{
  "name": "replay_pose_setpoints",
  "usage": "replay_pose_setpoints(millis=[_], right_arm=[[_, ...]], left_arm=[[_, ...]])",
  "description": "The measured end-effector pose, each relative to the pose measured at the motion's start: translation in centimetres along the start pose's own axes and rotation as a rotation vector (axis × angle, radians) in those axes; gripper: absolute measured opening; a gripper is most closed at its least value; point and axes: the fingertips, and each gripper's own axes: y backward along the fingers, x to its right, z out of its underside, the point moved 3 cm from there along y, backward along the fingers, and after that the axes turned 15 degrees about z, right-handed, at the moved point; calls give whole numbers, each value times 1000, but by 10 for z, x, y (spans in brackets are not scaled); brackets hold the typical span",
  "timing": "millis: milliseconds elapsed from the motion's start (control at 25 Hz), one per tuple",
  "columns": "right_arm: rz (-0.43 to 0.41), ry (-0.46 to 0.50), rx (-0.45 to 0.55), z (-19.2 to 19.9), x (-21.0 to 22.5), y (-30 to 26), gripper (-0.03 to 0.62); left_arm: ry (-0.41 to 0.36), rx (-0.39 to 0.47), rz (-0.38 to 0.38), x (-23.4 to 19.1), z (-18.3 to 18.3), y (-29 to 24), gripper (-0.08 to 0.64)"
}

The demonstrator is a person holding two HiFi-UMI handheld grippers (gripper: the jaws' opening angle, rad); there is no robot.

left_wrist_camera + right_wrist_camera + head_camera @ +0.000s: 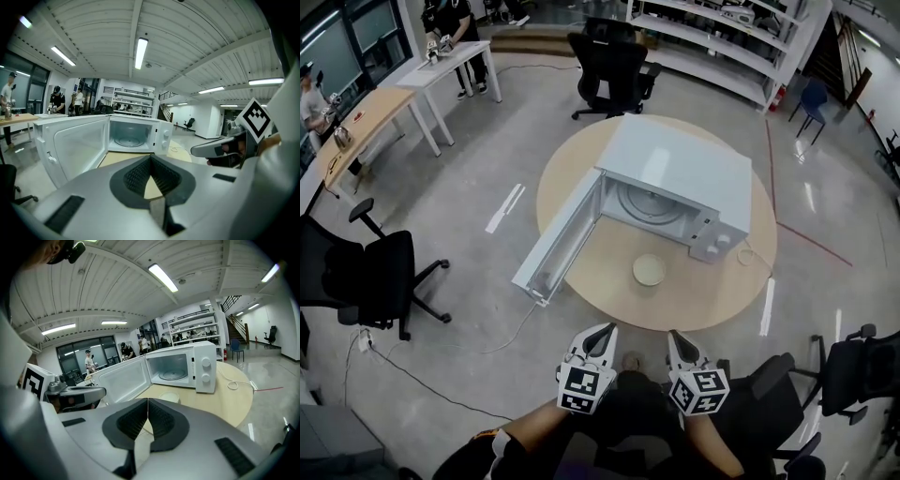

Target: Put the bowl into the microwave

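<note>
The single pale bowl (649, 270) sits empty on the round wooden table (722, 295), just in front of the one white microwave (689, 169) and outside its cavity. The microwave door (560, 239) is swung wide to my left, showing the glass turntable (652, 202), and there are two knobs (205, 363) on its front panel. A white cable (234, 383) lies on the tabletop beside it. My left gripper (602, 330) and right gripper (677, 336) hang side by side off the table's near edge, well short of the bowl. Both pairs of jaws are pressed together at the tips, with nothing between them. On the grey polished floor (469, 187) stand at least four black office chairs (375, 272), and two people work at the desks (366, 117) far left.
</note>
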Motion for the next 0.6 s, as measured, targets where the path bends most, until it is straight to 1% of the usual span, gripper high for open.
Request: replay_pose_setpoints(millis=[200, 400, 600], right_arm=[[0, -19, -26, 8, 10, -19, 17], [-23, -24, -44, 1, 21, -55, 17], [-46, -34, -82, -4, 34, -86, 17]], left_arm=[[6, -23, -14, -9, 8, -10, 46], [1, -40, -49, -28, 1, -30, 46], [26, -67, -71, -41, -1, -55, 46]])
